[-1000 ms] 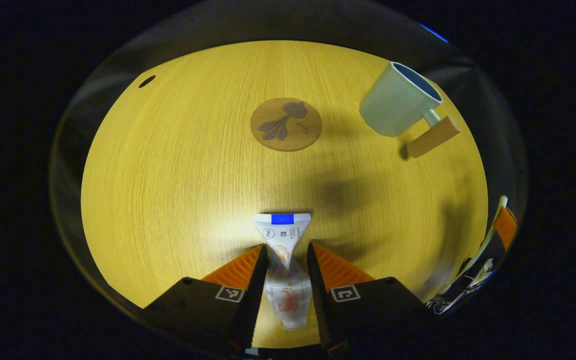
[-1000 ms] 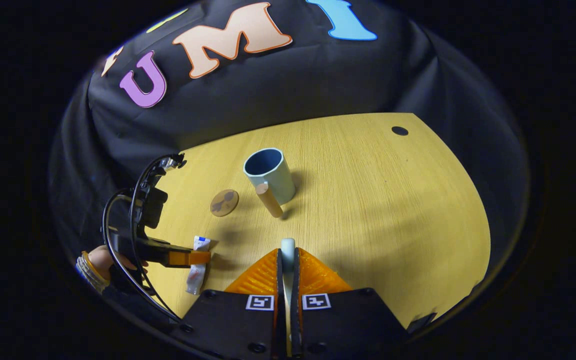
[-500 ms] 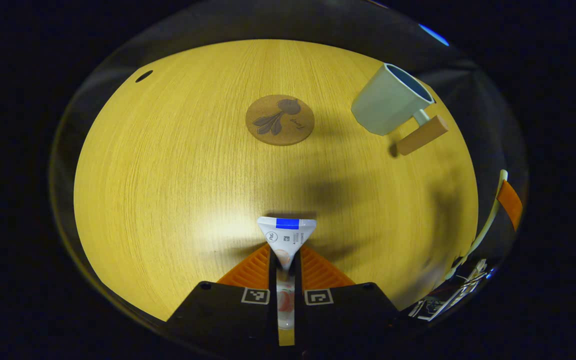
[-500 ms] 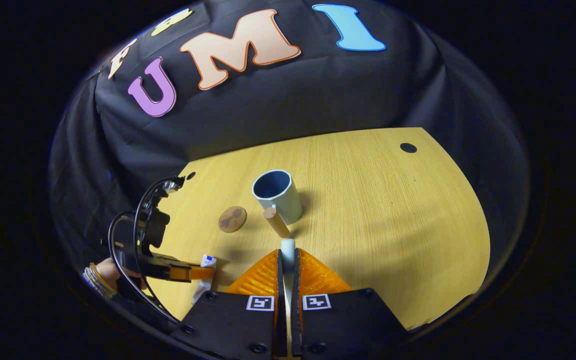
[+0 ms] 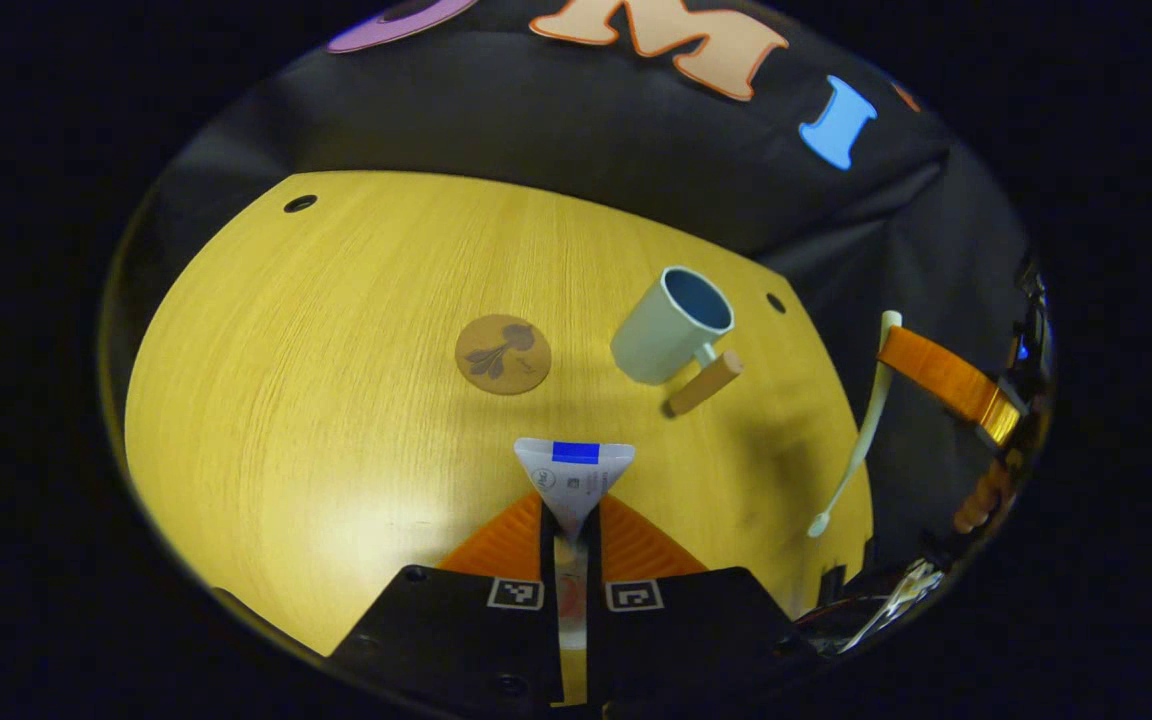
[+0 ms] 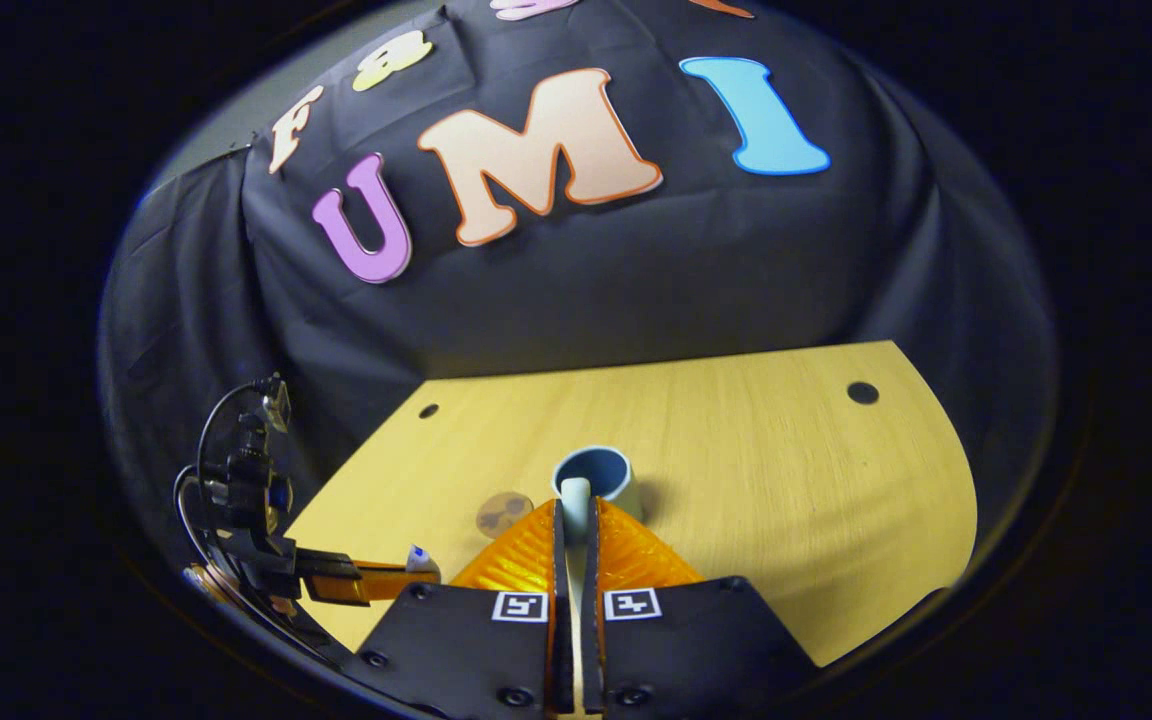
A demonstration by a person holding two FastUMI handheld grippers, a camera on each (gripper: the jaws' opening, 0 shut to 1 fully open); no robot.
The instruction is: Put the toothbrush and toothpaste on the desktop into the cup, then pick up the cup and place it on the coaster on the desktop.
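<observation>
The left hand-held gripper (image 5: 573, 520) is clamped on the toothpaste (image 5: 574, 478), whose flat crimped end sticks out past the orange fingers (image 5: 508, 540), held above the desk (image 5: 286, 400). The right hand-held gripper (image 6: 574, 545) pinches the toothbrush (image 6: 575, 497) between both fingers, its pale end poking up just in front of the cup (image 6: 596, 472). In the left gripper view the toothbrush (image 5: 861, 430) hangs head down at the desk's right edge, well apart from the cup (image 5: 671, 325). The cup stands upright on the desk, empty, its wooden handle (image 5: 704, 383) pointing toward the camera. The coaster (image 5: 503, 354) lies bare to the cup's left, near it but not touching.
</observation>
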